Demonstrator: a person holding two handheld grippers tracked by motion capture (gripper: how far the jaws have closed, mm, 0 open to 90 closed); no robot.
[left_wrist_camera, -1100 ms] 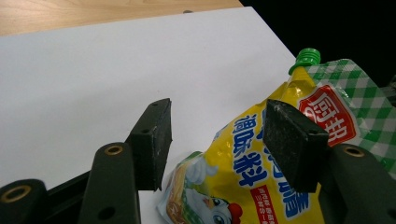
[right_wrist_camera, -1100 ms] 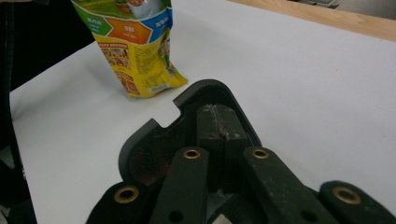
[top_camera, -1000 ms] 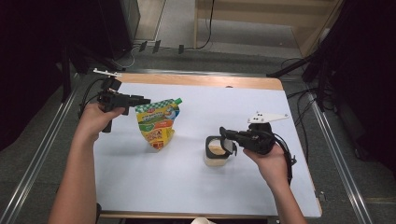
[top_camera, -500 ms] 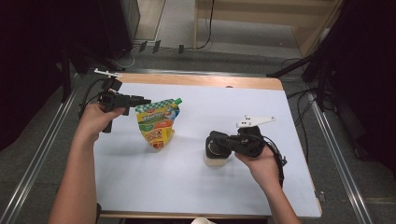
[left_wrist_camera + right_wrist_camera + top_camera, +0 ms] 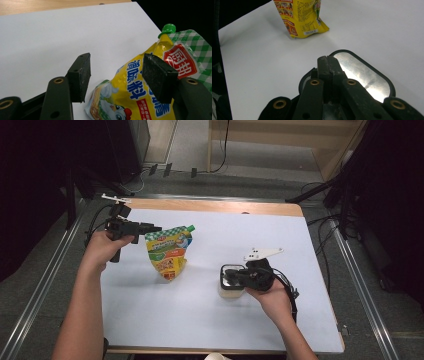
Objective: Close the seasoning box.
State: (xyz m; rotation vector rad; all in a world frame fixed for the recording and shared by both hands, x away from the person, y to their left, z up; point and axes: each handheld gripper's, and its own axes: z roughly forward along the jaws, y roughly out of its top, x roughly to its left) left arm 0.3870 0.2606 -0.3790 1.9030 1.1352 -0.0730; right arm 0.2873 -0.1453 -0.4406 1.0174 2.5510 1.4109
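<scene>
Yellow foil seasoning pouch with green screw cap [image 5: 169,252] standing toward the bench's [image 5: 200,330] left edge, left gripper [image 5: 117,75] fingers apart beside its top, not pressing, right gripper [image 5: 328,66] fingers closed together, empty, over a black-rimmed foil-lidded tub [image 5: 362,72] near the right edge

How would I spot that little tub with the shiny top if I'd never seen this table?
Start at the white table. On its right half, under the right hand-held gripper, sits a small tub with a black-rimmed, silvery foil lid. Its only neighbour is a colourful yellow pouch with a green cap.
</scene>
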